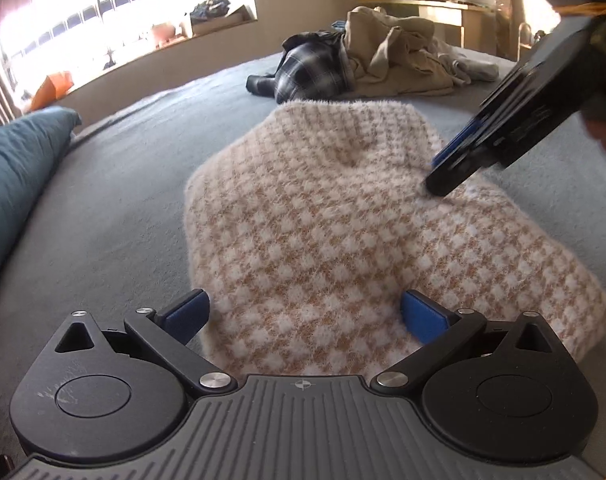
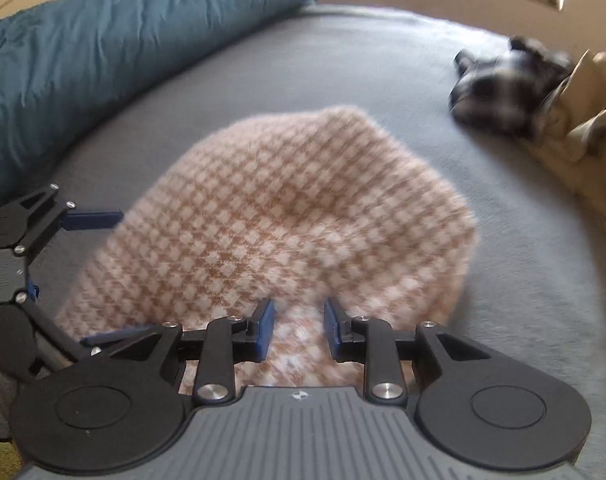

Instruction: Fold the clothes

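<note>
A fluffy pink-and-tan checked sweater [image 1: 323, 224] lies folded into a compact shape on the grey bed [image 1: 115, 200]. My left gripper [image 1: 305, 314] is open wide and straddles the sweater's near edge, one blue pad on each side and neither pressing. My right gripper [image 1: 439, 178] comes down from the upper right, its tips on the sweater's far right part. In the right wrist view the sweater [image 2: 271, 216] fills the middle. The right gripper [image 2: 299, 328] has its pads a little apart with fuzzy fabric in the gap, not visibly pinched. The left gripper [image 2: 103, 276] shows at the left edge, open.
A teal duvet [image 1: 19, 168] [image 2: 103, 60] runs along one side of the bed. A pile of unfolded clothes sits further back: a dark plaid garment [image 1: 311, 68] [image 2: 503, 92] and beige ones [image 1: 399, 56]. A bright window [image 1: 123, 4] and a desk [image 1: 443, 8] stand behind.
</note>
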### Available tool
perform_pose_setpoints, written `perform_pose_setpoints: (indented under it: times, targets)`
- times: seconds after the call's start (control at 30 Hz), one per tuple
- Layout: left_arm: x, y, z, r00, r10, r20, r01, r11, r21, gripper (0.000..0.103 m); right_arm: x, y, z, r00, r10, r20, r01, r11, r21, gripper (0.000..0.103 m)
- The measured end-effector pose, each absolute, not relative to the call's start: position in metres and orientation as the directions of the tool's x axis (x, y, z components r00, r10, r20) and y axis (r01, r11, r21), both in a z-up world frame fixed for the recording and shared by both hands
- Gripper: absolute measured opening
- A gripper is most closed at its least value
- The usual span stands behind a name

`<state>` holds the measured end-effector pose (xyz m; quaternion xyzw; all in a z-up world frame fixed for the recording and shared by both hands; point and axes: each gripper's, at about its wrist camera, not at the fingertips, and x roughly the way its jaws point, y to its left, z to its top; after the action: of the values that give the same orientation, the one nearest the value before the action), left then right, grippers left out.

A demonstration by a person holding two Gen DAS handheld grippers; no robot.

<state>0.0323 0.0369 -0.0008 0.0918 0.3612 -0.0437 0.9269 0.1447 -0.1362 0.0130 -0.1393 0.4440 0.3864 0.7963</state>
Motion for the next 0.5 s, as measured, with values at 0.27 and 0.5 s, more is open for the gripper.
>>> perform_pose_setpoints:
  times: [0.27,0.5]
  targets:
    - [0.035,0.046,-0.015,0.728,-0.059,-0.683,0.167,0.982,0.093,0.103,0.100,-0.125,-0.029,0.276,0.468,-0.839,-0.846,0.534,0.019,0.034]
    - [-0.001,0.067,0.015,0.769,-0.099,-0.632,0.217,0.970,0.112,0.103,0.098,-0.140,-0.012,0.279,0.502,-0.819,-0.835,0.548,0.051,0.037]
